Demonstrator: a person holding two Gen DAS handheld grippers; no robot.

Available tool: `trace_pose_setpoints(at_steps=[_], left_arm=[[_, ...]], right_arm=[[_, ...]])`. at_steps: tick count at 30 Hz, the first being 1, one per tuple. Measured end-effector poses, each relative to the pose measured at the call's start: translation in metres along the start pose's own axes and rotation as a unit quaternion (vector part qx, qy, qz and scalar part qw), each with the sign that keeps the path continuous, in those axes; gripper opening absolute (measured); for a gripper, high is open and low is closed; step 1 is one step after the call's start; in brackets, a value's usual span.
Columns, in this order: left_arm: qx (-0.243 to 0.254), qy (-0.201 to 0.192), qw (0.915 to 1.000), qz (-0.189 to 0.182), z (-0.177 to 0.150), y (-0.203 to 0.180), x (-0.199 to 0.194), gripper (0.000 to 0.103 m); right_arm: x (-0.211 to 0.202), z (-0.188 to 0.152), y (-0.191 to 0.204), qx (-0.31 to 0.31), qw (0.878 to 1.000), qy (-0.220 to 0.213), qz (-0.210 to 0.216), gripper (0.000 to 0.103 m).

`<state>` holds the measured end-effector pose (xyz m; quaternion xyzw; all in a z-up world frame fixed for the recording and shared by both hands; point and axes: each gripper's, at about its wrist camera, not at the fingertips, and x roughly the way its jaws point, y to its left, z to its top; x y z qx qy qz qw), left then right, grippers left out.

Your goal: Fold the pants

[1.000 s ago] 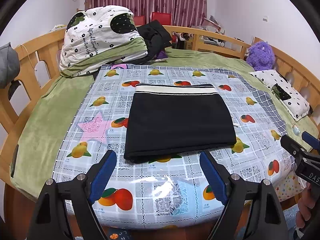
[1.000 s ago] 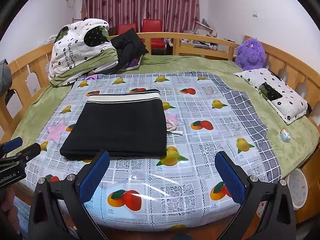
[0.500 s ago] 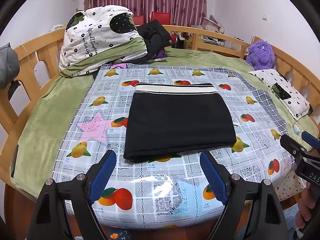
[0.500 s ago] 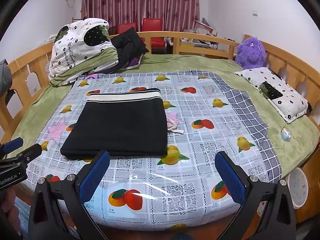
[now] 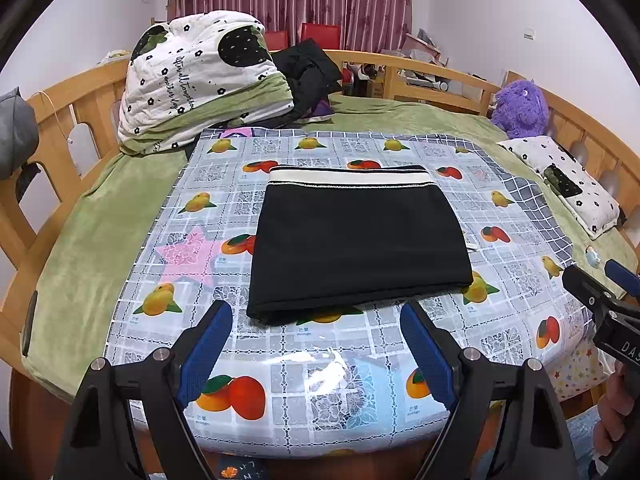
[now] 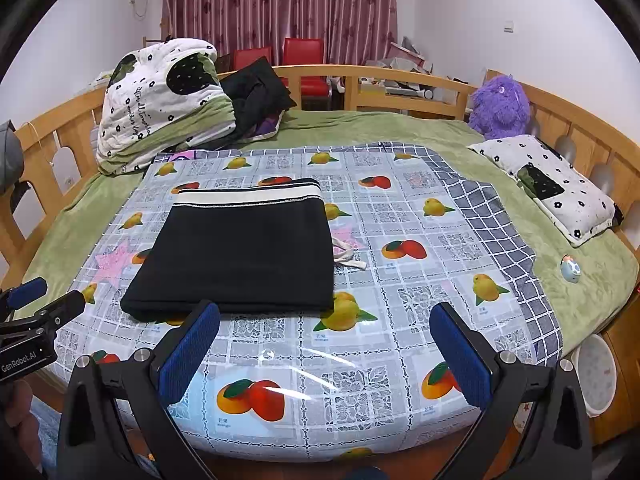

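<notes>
— Already folded, by the look: black pants with a cream waistband (image 5: pixel 356 240), a flat rectangle at centre frame on the glossy fruit-print plastic sheet (image 5: pixel 320 384). Left gripper (image 5: pixel 316 344) at lower centre, blue pads spread wide, nothing between them, short of the near fold. Right gripper (image 5: pixel 600 284) poking in at the right edge.

— Risks?

— Probably a careless push forward: could snag the near fold, slide the bundle on the slick sheet, undo the stack. Looks finished otherwise; further handling likely to spoil it.

— And the right wrist view?

— Pants (image 6: pixel 240 248) left of centre. Right gripper (image 6: pixel 324 348) at lower centre, pads likewise wide apart and empty. Shows more of a pale drawstring (image 6: pixel 348 258) trailing from the right side of the bundle, barely a sliver in the left view. Could catch on a pad during any tidy-up. Also shows the left gripper (image 6: pixel 44 300) at the left edge.
</notes>
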<state>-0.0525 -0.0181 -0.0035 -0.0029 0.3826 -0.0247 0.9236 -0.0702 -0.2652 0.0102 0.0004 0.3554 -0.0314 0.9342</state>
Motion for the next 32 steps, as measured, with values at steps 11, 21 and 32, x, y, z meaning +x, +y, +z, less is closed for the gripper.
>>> trace_pose_setpoints(at_steps=[11,21,32], left_arm=[[0.0,-0.001,1.0,-0.001,0.0,-0.0001,-0.0005,0.086],[0.0,-0.001,1.0,-0.001,-0.0002,-0.0013,-0.0007,0.086],[0.004,-0.001,1.0,-0.008,0.0012,-0.0008,-0.0022,0.087]], right_arm=[[-0.0012,-0.0001,0.0004,0.004,1.0,0.0,-0.004,0.103],[-0.0016,-0.0005,0.0007,0.004,1.0,0.0,-0.004,0.103],[-0.0012,-0.0009,0.0032,0.005,1.0,0.0,-0.005,0.103]])
